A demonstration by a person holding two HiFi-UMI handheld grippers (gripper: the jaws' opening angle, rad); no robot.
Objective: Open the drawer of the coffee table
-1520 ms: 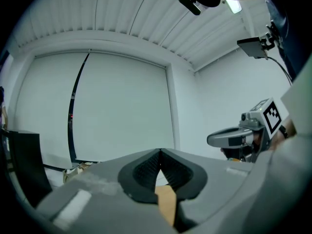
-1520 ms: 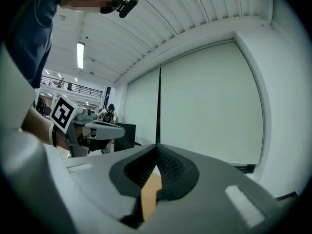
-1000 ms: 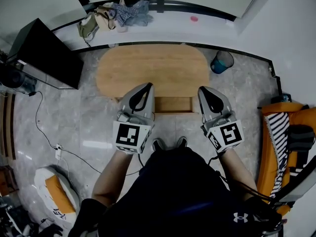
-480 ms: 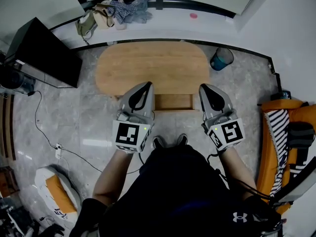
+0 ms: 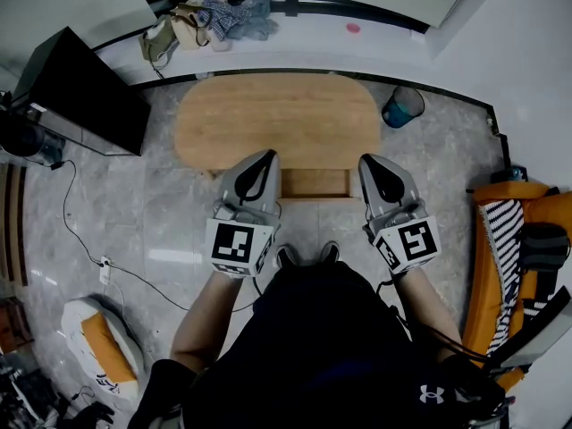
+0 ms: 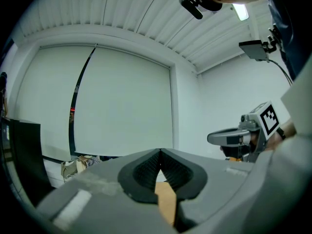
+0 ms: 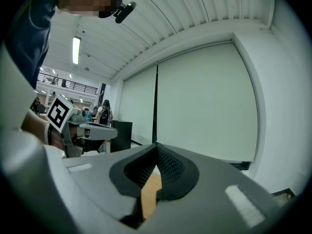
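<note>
at the table's near edge, the drawer stuck out a little toward the person, its wooden inside showing. the left gripper and the right gripper flanked it, one at each side, both aimed across the table; whether either touched the drawer could not be told. in each gripper view the fingers were clenched tip to tip on nothing, with only a sliver of wood showing beneath them. beyond the table stood a bin at the right, a black cabinet at the left and a heap of clothes by the wall.
</note>
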